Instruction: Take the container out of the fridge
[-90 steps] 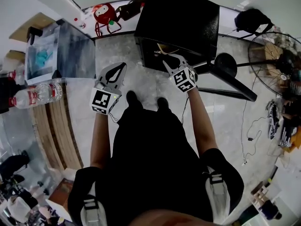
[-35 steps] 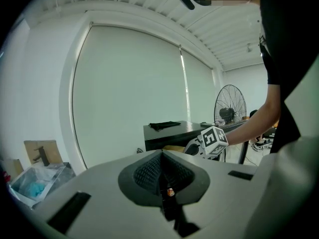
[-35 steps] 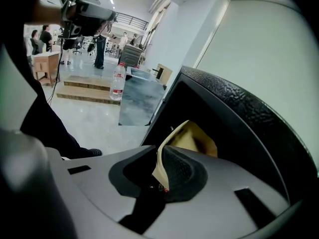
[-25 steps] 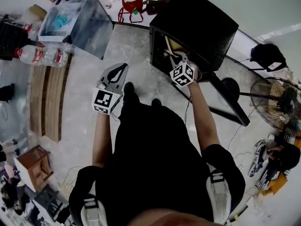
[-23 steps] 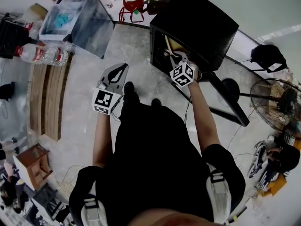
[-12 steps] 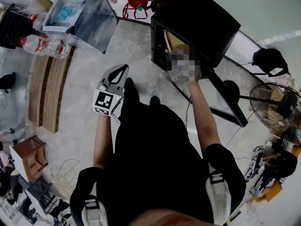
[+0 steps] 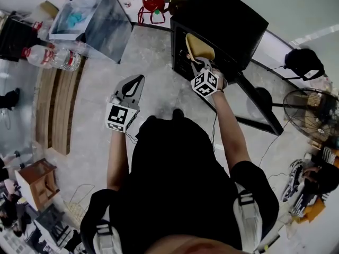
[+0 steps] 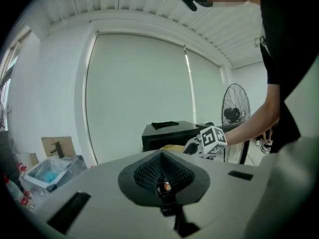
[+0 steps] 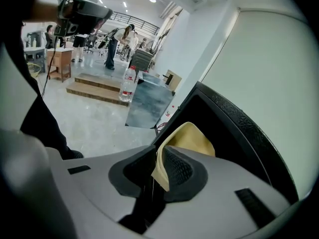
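Pulling with our right claw [image 7: 198, 63] clamped on the rim of the yellow container [image 7: 200, 46], we now see more of it at the black fridge [image 7: 228, 20] mouth than a second ago, so it's coming out, left claw [image 7: 136, 82] closed and empty.

A container [image 7: 200, 46] in the mouth of the fridge [image 7: 228, 20], bin [image 7: 100, 23] left of it, bottle [image 7: 53, 57] beside bin, fan [image 7: 312, 115] far right.

Off to the side there's a clear plastic bin [image 7: 98, 23] with water bottles [image 7: 53, 57] just beside it, a red toy-looking thing [image 7: 152, 1] by the wall, and a standing fan [image 7: 317, 121] over on the right.
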Motion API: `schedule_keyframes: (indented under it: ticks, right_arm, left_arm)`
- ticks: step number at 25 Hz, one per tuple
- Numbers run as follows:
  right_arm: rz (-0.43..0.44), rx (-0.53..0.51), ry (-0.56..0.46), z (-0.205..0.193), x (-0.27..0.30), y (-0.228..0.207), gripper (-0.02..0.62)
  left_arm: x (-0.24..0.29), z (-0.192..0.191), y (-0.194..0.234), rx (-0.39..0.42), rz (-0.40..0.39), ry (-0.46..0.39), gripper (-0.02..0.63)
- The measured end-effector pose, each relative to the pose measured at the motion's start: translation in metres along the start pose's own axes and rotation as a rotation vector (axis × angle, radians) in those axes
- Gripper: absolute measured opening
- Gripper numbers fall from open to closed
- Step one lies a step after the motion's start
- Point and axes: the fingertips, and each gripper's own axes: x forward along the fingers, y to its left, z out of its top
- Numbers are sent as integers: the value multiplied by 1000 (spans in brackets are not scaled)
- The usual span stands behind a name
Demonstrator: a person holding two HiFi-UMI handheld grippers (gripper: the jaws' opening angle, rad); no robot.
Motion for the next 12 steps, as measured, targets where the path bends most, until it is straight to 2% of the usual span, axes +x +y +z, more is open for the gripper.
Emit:
schedule_keyframes:
  ticks: [5,12]
  right_arm:
    - [-39,30,36,6,-5,2,49]
    - [-74,77,76,26,-6,25,49]
  left_arm:
    - [-9,6,16,23,-50,-37,17]
    - [-29,-8,45,18,-113,-38,17]
